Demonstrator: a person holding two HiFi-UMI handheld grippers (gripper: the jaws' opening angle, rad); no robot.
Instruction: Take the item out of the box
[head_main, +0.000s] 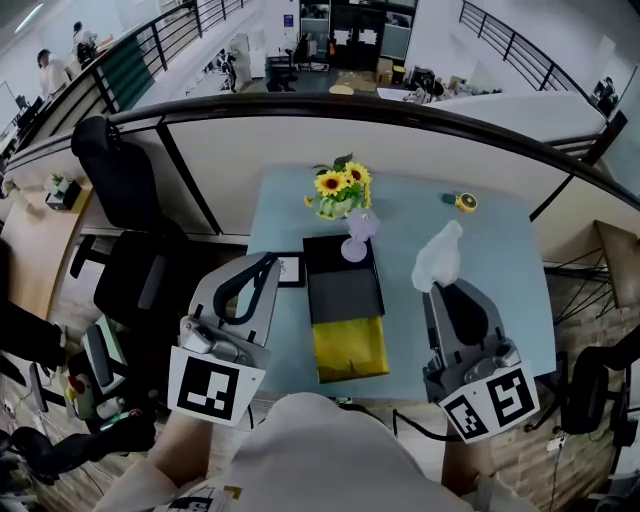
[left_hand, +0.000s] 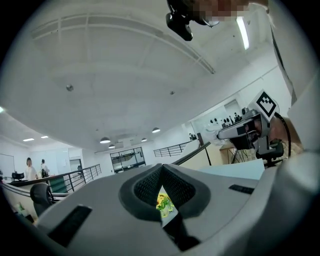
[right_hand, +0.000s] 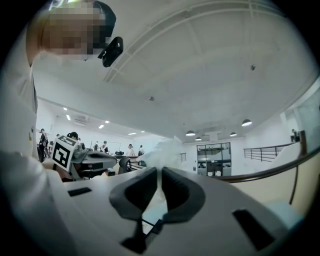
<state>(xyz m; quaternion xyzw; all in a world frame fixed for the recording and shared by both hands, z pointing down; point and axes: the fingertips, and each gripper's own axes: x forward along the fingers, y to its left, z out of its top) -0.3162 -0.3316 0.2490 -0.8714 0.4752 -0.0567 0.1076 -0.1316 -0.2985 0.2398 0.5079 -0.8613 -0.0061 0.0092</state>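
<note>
My right gripper (head_main: 446, 285) was clamped on the crumpled white plastic bag (head_main: 438, 255), which looked light, soft and slippery. I judged a bunched fold the best hold. My left gripper (head_main: 266, 264) was closed and empty.

We've got a pale blue worktop (head_main: 500, 310) here, with a black box (head_main: 343, 280) and a bright yellow sheet (head_main: 350, 348) at its near end. The sunflowers (head_main: 340, 184) are yellow with dark centres and green leaves, and there's a lilac thing (head_main: 357, 238) next to them. The left tongs (head_main: 268, 262) and right tongs (head_main: 445, 283) are grey with black pads. Their marker cubes (head_main: 215, 388) have black-and-white squares. The bag (head_main: 438, 252) is frosty white, and the little disc (head_main: 465, 202) is yellow and teal.
</note>
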